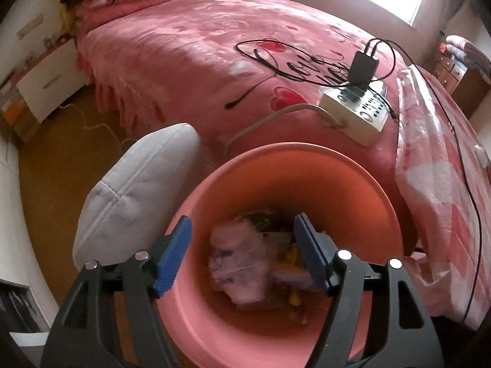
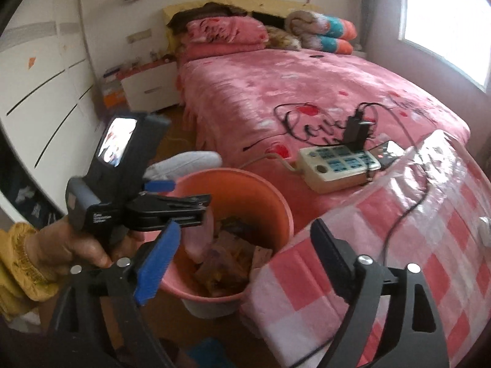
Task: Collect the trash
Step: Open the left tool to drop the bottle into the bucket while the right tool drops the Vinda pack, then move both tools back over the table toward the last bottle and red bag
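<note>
A salmon-pink bin stands on the floor against the bed, with wrappers and scraps piled inside. My left gripper hangs right over its mouth, blue pads apart. A crumpled, blurred white wrapper lies between and below the pads, touching neither. In the right wrist view a hand holds the left gripper above the bin, with a pale blurred wrapper just under it. My right gripper stands open and holds nothing, above the bin's near rim.
The pink-blanketed bed carries a white power strip with a black charger and trailing cables. A plastic-wrapped pink checked bundle lies right of the bin and a white cushion left of it. A nightstand stands by the headboard.
</note>
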